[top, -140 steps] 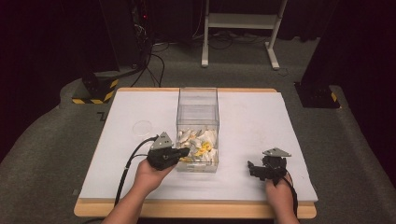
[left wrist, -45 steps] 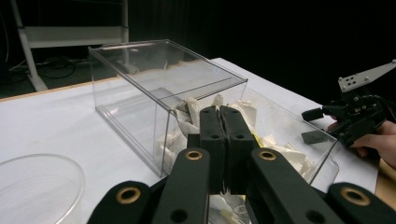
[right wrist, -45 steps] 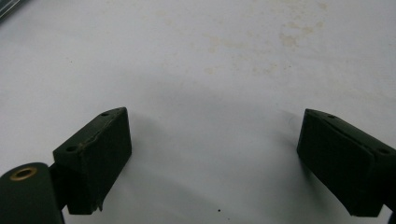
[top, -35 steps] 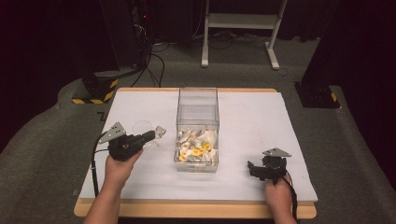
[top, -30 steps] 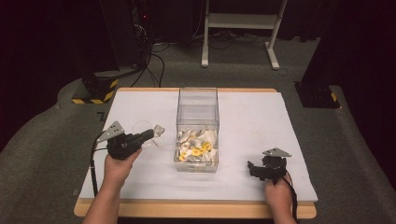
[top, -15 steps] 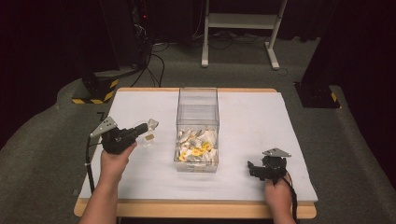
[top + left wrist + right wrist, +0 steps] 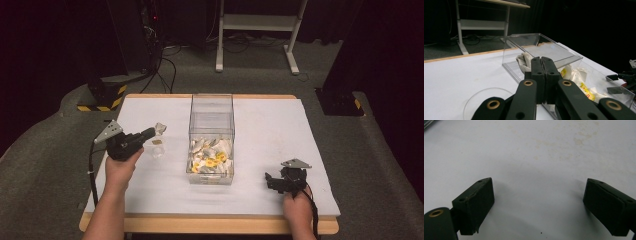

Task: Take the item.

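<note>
My left gripper (image 7: 155,131) is held above the white table, left of the clear box, shut on a crumpled white tea-bag-like packet (image 7: 160,127). In the left gripper view the packet (image 7: 523,61) sticks out beside the closed jaws (image 7: 541,60). A small yellowish tag (image 7: 157,142) hangs below it, over a clear round dish (image 7: 157,151) that also lies low and to the left of the jaws (image 7: 484,100). The clear box (image 7: 211,115) holds several white and yellow packets (image 7: 210,157). My right gripper (image 7: 270,181) rests open on the table at the front right, nothing between its jaws (image 7: 539,205).
The white table top (image 7: 270,130) has a wooden front edge. The box's tall clear walls (image 7: 544,50) stand just right of my left gripper. A desk frame and cables stand on the floor beyond the table. The right gripper (image 7: 624,77) appears far off past the box.
My left gripper came out of the box with a white packet and carried it left and slightly away, over the clear dish. The right gripper stayed still.
</note>
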Tool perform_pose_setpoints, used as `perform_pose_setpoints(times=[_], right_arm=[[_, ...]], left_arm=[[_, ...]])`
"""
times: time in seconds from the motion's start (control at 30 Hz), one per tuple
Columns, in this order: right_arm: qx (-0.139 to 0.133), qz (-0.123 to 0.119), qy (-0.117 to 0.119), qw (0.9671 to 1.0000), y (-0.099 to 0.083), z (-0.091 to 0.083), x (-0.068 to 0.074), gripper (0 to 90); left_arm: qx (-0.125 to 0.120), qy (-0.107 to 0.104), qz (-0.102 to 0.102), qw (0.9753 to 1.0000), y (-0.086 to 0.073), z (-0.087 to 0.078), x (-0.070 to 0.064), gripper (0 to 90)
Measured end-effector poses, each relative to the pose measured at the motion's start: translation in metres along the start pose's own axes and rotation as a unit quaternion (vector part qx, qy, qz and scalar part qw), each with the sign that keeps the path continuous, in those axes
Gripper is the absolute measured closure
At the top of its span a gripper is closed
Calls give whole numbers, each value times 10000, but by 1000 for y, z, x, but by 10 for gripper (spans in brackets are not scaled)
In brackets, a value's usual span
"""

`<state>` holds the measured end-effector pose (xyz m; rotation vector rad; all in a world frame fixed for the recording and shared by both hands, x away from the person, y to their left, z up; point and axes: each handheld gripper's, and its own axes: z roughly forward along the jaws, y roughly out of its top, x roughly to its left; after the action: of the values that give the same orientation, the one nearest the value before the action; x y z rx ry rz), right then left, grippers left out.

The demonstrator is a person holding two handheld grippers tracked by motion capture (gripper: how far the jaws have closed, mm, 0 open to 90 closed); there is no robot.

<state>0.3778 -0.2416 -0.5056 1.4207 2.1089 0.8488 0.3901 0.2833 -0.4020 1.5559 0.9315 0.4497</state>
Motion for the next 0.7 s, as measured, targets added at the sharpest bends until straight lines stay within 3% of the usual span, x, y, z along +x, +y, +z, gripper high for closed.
perform_pose_setpoints(times=[0.7], right_arm=[[-1, -5, -12, 10000, 0, 0, 1, 97]], left_arm=[[51, 468, 54, 9989, -5, 11, 22, 894]])
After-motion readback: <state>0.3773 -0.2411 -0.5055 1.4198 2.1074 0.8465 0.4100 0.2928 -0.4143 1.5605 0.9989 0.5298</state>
